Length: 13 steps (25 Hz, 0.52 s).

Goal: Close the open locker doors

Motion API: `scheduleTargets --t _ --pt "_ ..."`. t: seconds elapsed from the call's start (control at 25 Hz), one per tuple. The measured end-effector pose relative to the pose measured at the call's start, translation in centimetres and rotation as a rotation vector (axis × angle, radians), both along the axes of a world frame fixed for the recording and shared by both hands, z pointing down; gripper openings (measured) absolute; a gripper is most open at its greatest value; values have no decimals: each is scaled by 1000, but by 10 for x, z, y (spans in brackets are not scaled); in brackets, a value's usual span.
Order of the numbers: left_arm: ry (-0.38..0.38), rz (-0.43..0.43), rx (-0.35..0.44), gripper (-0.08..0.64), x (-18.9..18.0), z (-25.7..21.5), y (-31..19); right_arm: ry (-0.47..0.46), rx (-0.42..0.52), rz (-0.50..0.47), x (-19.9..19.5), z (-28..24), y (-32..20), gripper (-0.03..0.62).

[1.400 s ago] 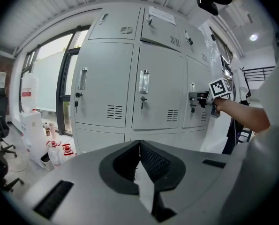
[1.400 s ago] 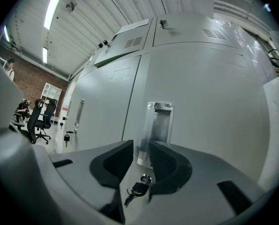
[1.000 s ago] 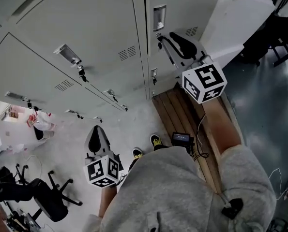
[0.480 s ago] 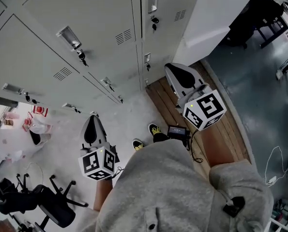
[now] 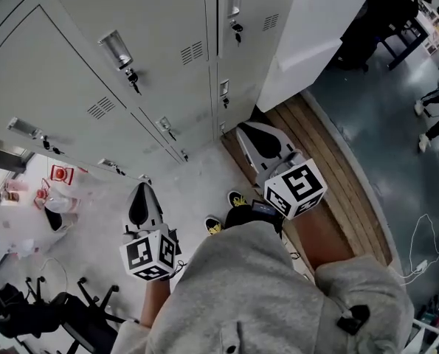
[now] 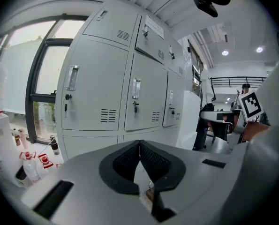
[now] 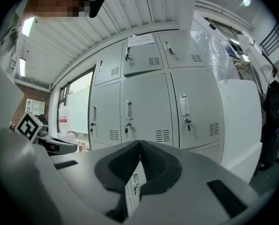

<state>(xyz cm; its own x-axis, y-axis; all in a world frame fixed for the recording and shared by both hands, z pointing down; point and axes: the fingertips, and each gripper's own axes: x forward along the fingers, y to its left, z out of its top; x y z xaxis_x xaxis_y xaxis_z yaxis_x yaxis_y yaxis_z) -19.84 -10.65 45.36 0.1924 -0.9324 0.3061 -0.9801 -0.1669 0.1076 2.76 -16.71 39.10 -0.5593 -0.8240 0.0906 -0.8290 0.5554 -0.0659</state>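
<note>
Closed tip to tip on nothing: left gripper point(image 6: 139, 143) and right gripper point(image 7: 139, 142) alike. Both aimed at the lockers point(image 5: 153, 43), short of them, touching none. Facing locker doors point(image 7: 146, 109) flush, keys hanging in locks. Right gripper over wooden platform point(image 5: 337, 168) at the lockers' foot.

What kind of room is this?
Probably a locker area in an office or lab: a wall of grey metal lockers with keys hanging in their locks, and a black office chair nearby.
</note>
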Motion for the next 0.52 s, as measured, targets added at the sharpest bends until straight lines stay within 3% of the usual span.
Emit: scheduleTargets --t 0.52 --pt "18 4 25 9 -17 -3 7 17 20 34 -9 -7 5 29"
